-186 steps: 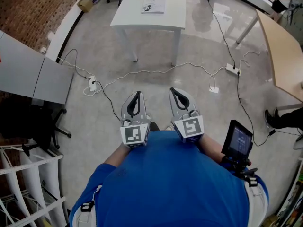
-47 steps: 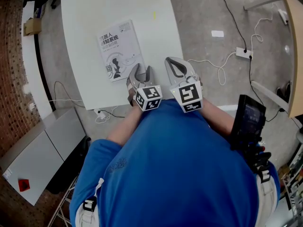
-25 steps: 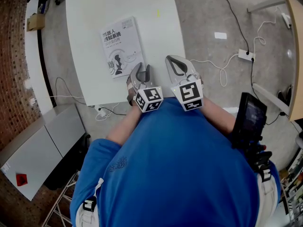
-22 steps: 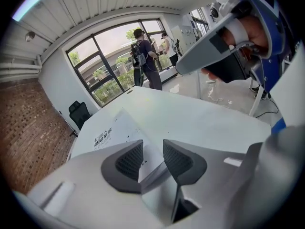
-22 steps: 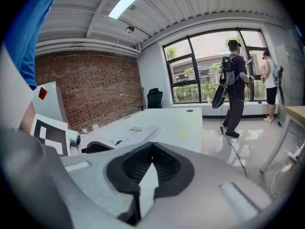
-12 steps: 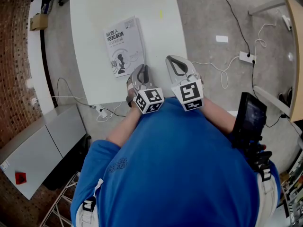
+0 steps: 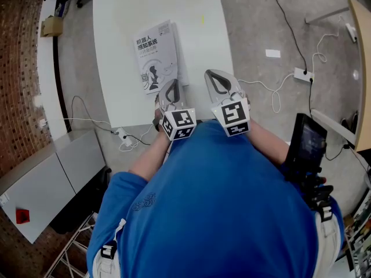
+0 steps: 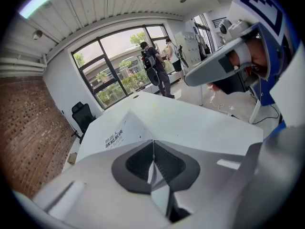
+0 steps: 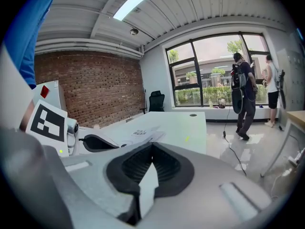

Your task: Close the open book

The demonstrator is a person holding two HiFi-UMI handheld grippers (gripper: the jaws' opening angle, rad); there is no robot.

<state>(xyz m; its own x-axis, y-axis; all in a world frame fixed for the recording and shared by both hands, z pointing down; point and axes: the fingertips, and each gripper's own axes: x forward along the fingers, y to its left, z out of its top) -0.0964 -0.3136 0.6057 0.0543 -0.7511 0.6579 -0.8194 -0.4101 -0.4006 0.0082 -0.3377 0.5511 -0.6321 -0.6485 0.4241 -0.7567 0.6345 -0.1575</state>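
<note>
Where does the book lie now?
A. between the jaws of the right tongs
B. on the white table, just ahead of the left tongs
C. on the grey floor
B: the book lies flat on the white table, just beyond the left tongs.

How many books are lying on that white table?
1. The book lies cover up on the white table, close to its near edge. The gripper views show no second book farther along the table.
</note>
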